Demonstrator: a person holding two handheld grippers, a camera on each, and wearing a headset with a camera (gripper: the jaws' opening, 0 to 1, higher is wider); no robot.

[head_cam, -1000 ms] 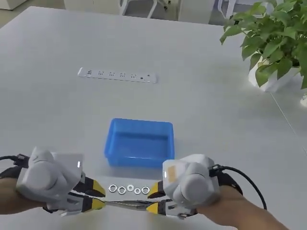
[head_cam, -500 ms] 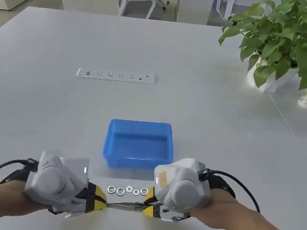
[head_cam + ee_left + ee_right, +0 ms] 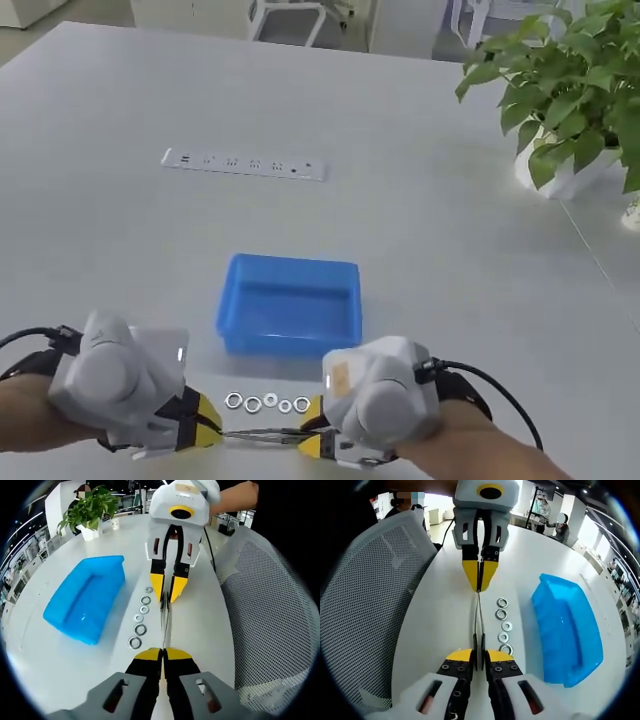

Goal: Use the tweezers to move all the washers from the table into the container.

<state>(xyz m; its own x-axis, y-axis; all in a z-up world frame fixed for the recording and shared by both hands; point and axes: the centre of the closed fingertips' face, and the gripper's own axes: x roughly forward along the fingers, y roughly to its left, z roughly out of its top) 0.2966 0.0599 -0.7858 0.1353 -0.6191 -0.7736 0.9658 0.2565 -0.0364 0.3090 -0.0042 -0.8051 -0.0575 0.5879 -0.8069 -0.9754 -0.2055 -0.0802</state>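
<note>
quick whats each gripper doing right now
Left gripper: shut on one end of the tweezers.
Right gripper: shut on the other end.

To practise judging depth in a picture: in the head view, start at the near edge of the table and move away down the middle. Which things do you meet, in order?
tweezers → washers → container → power strip

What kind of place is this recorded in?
Likely an office or meeting room: a large white table with a power strip lying on it, a potted plant at its far right, and a mesh office chair beside it.
</note>
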